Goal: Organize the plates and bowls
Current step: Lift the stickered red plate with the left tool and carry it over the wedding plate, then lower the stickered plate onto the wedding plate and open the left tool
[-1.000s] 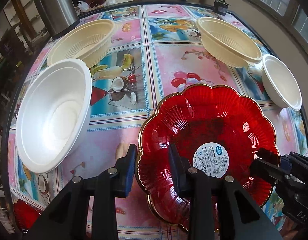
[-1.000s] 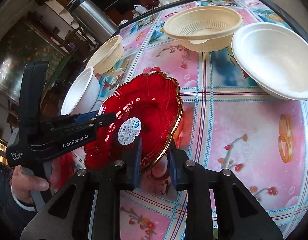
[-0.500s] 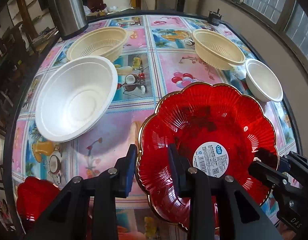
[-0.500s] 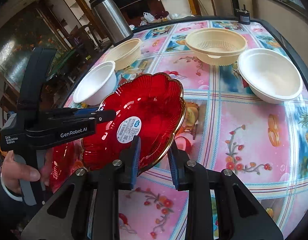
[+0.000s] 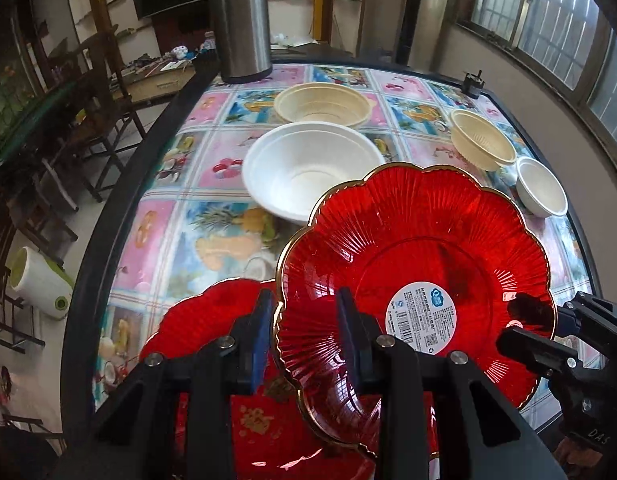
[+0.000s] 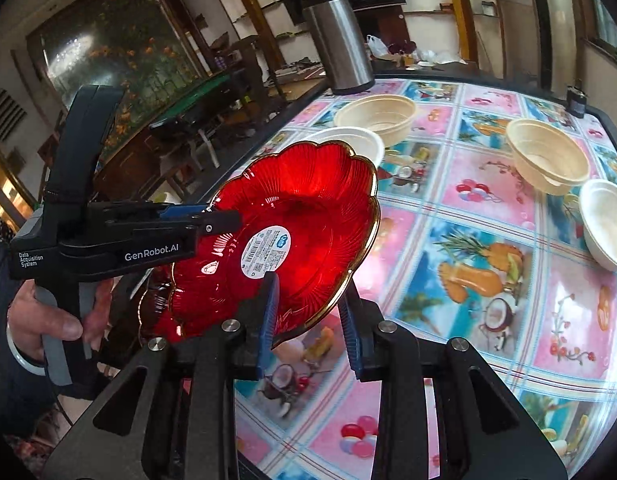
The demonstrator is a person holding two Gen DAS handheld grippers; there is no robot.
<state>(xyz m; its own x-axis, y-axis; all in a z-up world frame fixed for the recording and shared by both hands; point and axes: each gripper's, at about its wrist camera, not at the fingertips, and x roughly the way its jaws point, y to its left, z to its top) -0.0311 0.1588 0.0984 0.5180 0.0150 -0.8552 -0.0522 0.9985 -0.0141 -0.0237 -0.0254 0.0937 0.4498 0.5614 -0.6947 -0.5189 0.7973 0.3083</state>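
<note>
A red scalloped plate with a gold rim and a white label point(image 5: 420, 264) is held in the air, tilted, by both grippers. My left gripper point(image 5: 306, 336) is shut on its near-left rim, and it shows in the right wrist view point(image 6: 224, 220) clamping the plate's left edge. My right gripper point(image 6: 310, 312) is shut on the plate point(image 6: 292, 224) at its near rim. A second red plate point(image 5: 212, 320) lies on the table's near-left corner, below the held one.
On the patterned tablecloth point(image 5: 196, 248) stand a large white bowl point(image 5: 308, 168), a cream bowl point(image 5: 324, 104), another cream bowl point(image 5: 480, 144) and a small white bowl point(image 5: 542, 192). A steel thermos point(image 5: 240, 20) stands at the far edge. The table's black rim point(image 5: 108, 216) runs along the left.
Both grippers lifted the red plate and carried it toward the near-left corner. The second red plate has come into view beneath it. The bowls have not moved.
</note>
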